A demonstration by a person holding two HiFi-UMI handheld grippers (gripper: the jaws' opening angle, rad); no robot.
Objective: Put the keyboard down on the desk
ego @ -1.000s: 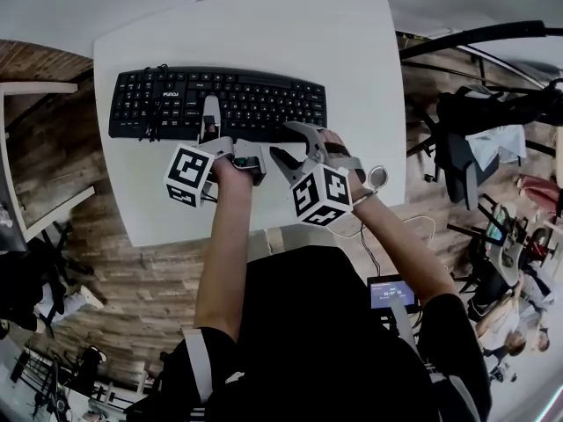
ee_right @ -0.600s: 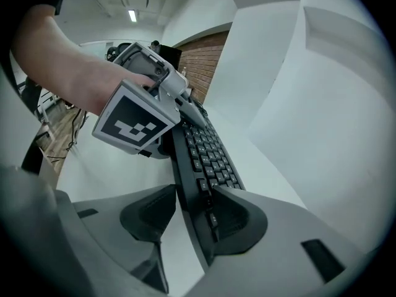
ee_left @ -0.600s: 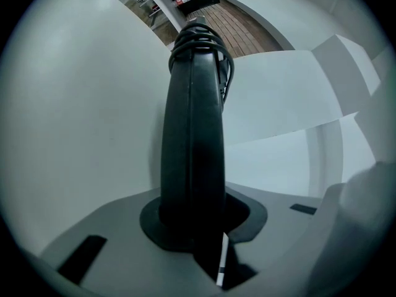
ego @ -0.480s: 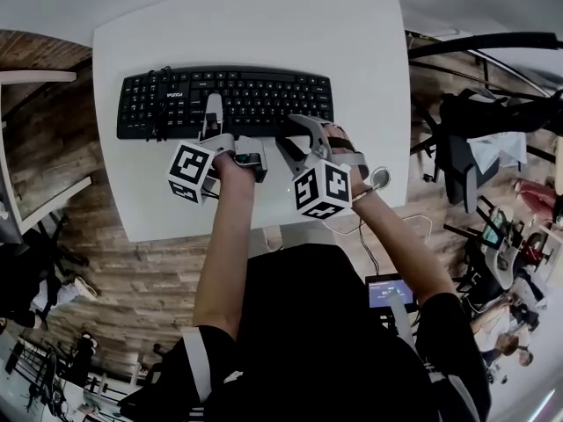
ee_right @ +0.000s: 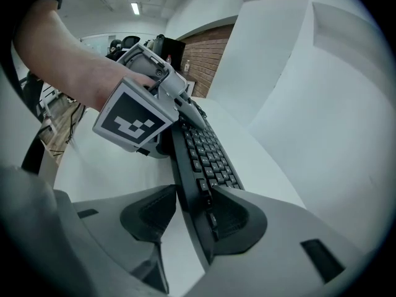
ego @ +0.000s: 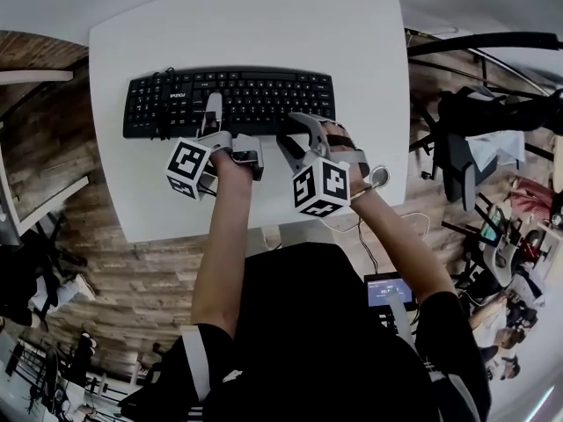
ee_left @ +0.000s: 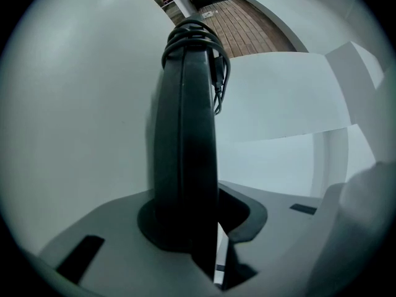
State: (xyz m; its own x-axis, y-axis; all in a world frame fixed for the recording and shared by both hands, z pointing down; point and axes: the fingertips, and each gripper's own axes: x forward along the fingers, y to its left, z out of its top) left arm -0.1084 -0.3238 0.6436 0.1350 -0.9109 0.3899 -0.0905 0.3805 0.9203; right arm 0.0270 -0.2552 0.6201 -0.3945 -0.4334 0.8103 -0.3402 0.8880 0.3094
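Observation:
A black keyboard (ego: 255, 95) hangs lengthwise over the white desk (ego: 246, 25), its cable wound in a coil (ego: 163, 104) round the left end. My left gripper (ego: 211, 117) is shut on the front edge left of the middle. In the left gripper view the keyboard (ee_left: 185, 153) stands edge-on between the jaws of that gripper (ee_left: 189, 228). My right gripper (ego: 295, 136) is shut on the front edge further right. There one pad lies on the keys (ee_right: 204, 159) and the other under the base, around the right gripper (ee_right: 192, 209). Whether the far edge touches the desk I cannot tell.
The desk's front edge (ego: 264, 227) runs just below both marker cubes (ego: 189, 170). Wooden floor (ego: 53, 148) lies to the left. Black chairs and bags (ego: 475, 139) stand to the right. A small lit screen (ego: 390, 290) sits by the person's right arm.
The keyboard and both grippers have shifted a little to the right over the desk. Both grips look the same.

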